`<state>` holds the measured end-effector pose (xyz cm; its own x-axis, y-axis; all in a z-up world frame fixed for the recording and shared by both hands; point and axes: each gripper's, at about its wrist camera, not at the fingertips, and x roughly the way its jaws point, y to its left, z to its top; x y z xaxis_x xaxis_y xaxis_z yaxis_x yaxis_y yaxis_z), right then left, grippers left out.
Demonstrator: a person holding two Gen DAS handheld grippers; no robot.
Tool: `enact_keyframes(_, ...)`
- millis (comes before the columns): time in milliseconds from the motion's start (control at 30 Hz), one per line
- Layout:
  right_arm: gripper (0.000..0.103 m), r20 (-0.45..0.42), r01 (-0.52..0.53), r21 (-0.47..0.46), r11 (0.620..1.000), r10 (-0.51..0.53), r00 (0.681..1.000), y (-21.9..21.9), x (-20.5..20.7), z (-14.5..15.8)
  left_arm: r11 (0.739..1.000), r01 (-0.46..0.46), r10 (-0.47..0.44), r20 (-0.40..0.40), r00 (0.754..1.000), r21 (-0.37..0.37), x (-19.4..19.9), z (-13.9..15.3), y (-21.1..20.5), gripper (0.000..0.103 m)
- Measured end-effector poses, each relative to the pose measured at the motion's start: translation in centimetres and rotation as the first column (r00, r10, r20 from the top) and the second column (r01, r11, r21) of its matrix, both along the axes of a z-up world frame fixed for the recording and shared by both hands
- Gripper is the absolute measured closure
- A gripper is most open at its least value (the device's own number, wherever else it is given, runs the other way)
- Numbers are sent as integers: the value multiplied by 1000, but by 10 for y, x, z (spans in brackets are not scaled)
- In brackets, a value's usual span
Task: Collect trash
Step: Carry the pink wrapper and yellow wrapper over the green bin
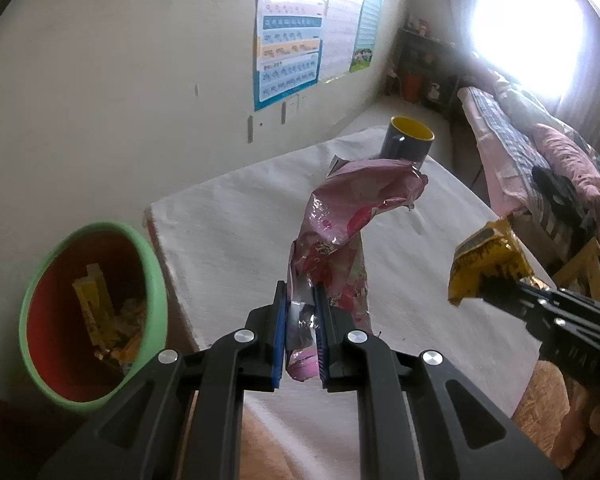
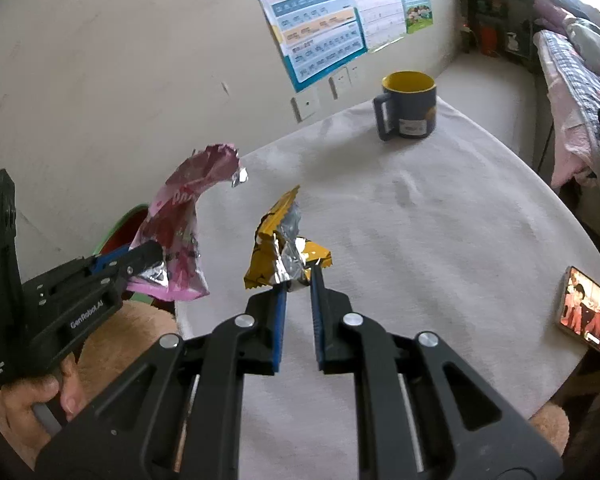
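My left gripper (image 1: 300, 292) is shut on a crumpled pink snack wrapper (image 1: 348, 224) that stands up above the white table (image 1: 228, 208). In the right wrist view that gripper (image 2: 156, 250) and the pink wrapper (image 2: 180, 224) show at the left. My right gripper (image 2: 299, 276) is shut on a yellow foil wrapper (image 2: 278, 252), held over the table. The left wrist view shows it at the right edge (image 1: 496, 284) with the yellow wrapper (image 1: 484, 264). A green-rimmed bin with a red inside (image 1: 92, 316) stands left of the table and holds several wrappers.
A dark blue mug with a yellow inside (image 2: 408, 104) stands at the table's far end. A phone with a lit screen (image 2: 588, 312) lies at the right edge. Posters (image 1: 292, 36) hang on the wall. A bed with pink bedding (image 1: 548, 152) runs along the right.
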<state>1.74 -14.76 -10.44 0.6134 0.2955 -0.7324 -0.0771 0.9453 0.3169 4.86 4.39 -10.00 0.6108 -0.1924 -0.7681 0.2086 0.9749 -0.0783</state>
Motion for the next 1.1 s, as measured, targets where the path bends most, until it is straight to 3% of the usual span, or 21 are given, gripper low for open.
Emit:
enact_keyframes(600, 90, -21, -112, -54, 992, 111, 994, 61, 5, 3, 992, -101, 103, 17, 995, -77, -4, 6, 52, 92)
enact_keyframes(1100, 90, -22, -192, -54, 980, 191, 981, 98, 12, 8, 968, -244, 245, 13, 969, -56, -6, 0, 113, 92)
